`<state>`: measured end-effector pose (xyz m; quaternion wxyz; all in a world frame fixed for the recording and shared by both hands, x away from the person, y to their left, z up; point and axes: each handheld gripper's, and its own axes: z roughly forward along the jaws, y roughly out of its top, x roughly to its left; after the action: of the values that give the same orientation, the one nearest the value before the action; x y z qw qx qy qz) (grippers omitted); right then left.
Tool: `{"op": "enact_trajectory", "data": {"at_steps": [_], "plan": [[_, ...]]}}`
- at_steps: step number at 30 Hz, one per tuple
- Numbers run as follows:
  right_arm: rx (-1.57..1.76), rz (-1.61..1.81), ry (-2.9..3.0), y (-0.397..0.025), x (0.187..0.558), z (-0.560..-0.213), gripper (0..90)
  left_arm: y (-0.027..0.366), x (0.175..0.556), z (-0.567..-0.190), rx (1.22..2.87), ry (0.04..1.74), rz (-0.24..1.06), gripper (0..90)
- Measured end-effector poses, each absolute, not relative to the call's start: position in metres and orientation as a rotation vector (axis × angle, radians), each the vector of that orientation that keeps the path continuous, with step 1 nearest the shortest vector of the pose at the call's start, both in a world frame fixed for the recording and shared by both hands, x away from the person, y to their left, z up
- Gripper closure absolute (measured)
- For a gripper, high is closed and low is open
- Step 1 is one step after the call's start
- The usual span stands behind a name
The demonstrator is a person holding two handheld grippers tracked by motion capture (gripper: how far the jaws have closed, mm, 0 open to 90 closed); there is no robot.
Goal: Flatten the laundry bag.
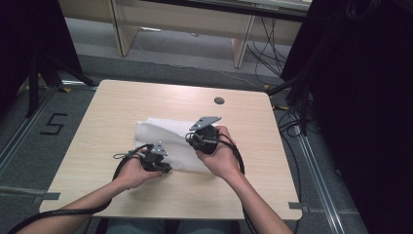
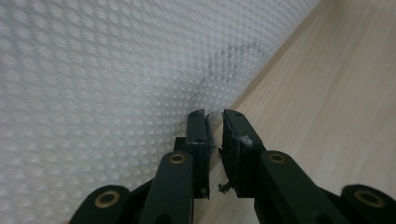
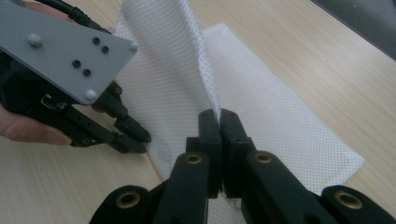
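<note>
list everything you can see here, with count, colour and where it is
mesh cloth: 1, white, middle of the table, one edge lifted in the right gripper's fingers
table: 1, light wood, centre of the high view
grommet: 1, dark grey, in the tabletop near its far edge
number 5 marking: 1, black, on the floor left of the table
wooden furniture: pale wood, beyond the table; count cannot be told
floor cables: several, black, far right floor
left gripper: 1, black, at the cloth's near left edge, fingers slightly apart
right gripper: 1, black with a grey plate, fingers shut on a raised fold of the cloth
left hand: 1, holding the left gripper
right hand: 1, holding the right gripper
</note>
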<state>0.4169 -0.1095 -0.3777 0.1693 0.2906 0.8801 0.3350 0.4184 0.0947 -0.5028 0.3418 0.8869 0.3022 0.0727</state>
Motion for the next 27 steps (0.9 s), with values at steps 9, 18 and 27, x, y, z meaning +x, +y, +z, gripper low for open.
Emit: {"op": "enact_trajectory", "data": {"at_steps": [9, 18, 27], "plan": [[0.796, 0.957, 2.504, -0.108, 0.411, -0.382, 89.8, 0.1, 0.417, -0.499, 2.307, 0.773, 0.208, 75.5], [0.688, 0.937, 2.541, -0.108, 0.395, -0.394, 89.8, 0.148, 0.386, -0.474, 2.227, 0.809, 0.224, 74.0], [0.689, 0.917, 2.603, -0.108, 0.379, -0.405, 89.7, 0.205, 0.358, -0.466, 2.189, 0.9, 0.325, 73.6]]}}
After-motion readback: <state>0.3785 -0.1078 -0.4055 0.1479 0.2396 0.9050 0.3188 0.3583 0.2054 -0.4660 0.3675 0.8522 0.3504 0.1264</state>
